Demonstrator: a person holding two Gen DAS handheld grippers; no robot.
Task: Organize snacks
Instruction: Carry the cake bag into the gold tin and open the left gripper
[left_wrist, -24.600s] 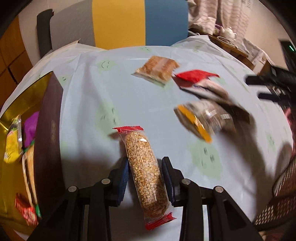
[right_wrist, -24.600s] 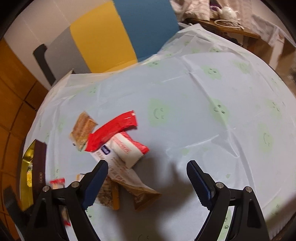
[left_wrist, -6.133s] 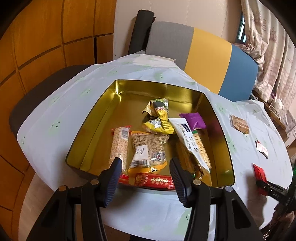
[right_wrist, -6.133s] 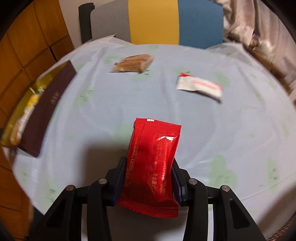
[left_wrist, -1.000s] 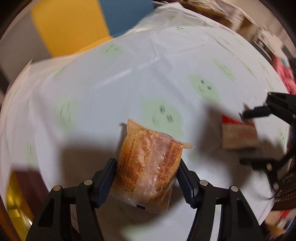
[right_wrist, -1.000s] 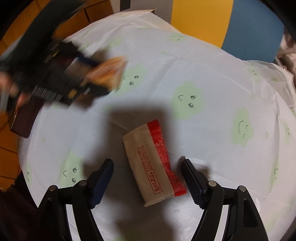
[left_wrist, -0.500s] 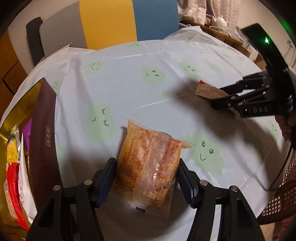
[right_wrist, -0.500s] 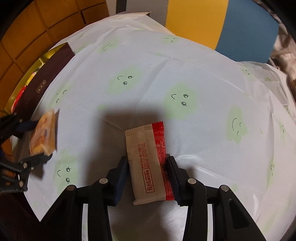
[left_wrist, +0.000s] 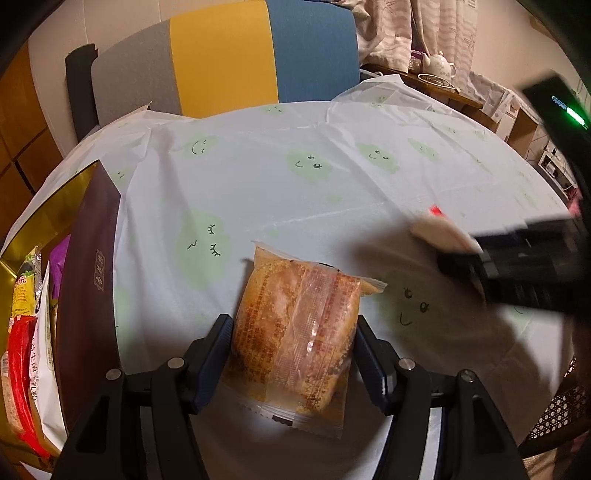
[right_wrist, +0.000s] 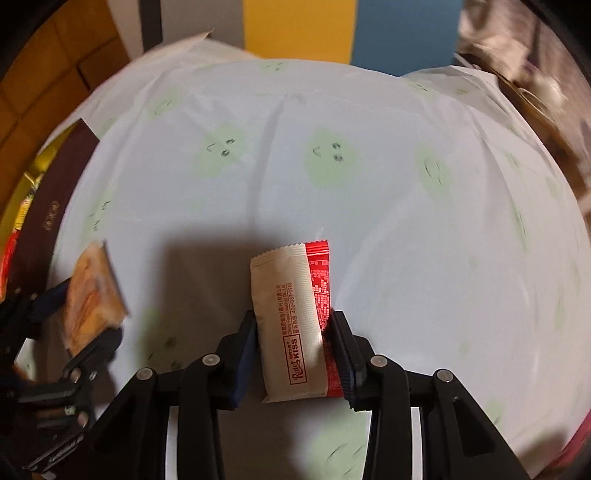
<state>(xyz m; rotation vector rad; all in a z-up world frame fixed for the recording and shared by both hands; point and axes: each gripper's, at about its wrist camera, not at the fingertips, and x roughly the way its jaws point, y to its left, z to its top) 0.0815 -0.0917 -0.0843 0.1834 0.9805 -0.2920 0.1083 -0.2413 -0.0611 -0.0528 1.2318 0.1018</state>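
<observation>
My left gripper (left_wrist: 293, 352) is shut on an orange cracker packet (left_wrist: 295, 332) and holds it above the table; the packet also shows at the left of the right wrist view (right_wrist: 92, 295). My right gripper (right_wrist: 293, 354) is shut on a beige and red Ruiyi Kiss wafer packet (right_wrist: 291, 325), lifted over the tablecloth; it appears blurred at the right of the left wrist view (left_wrist: 439, 232). The gold tin with a dark brown wall (left_wrist: 88, 295) sits at the left and holds several snacks (left_wrist: 22, 373).
A white tablecloth with green smiley faces (left_wrist: 314, 166) covers the round table. A grey, yellow and blue chair back (left_wrist: 221, 59) stands behind it. A side table with a teapot (left_wrist: 437, 62) is at the far right.
My right gripper has lifted the wafer packet off the cloth and swung toward the left. My left gripper still holds the cracker packet, now a little closer to the tin.
</observation>
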